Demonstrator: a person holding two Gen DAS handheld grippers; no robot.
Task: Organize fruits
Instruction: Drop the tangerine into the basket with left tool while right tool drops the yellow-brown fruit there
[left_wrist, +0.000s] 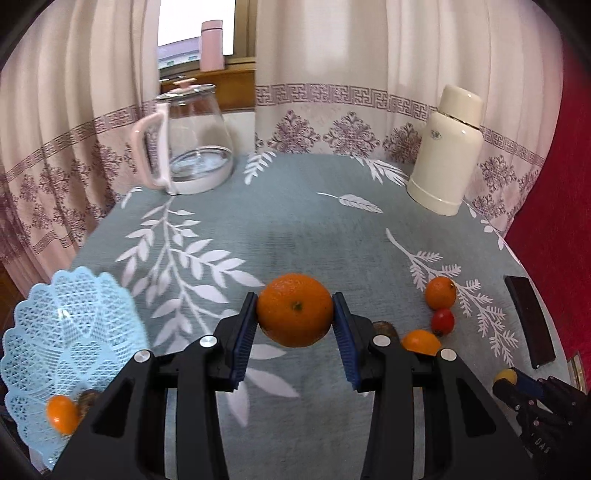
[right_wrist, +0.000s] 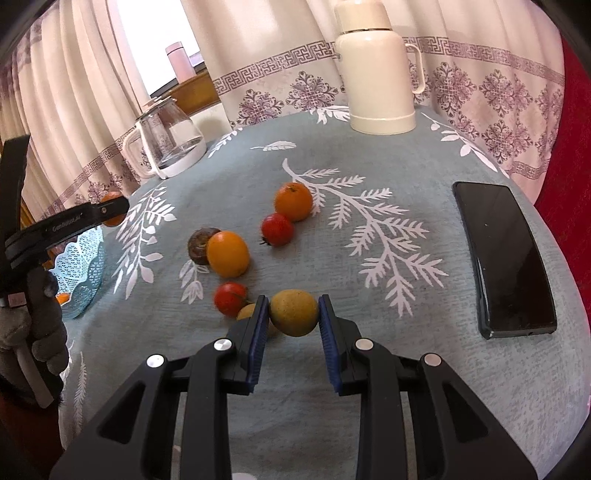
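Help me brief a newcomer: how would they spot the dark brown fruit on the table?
Start at the black phone on the grey-blue leaf-print tablecloth, then look across to the loose fruit cluster. The dark brown round fruit lies at its window-side edge, touching a yellow-orange fruit; it alone is brown.

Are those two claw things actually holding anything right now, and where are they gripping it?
Yes, both. The left gripper pinches a large orange by its opposite sides, and the right gripper clamps a yellow-green fruit the same way.
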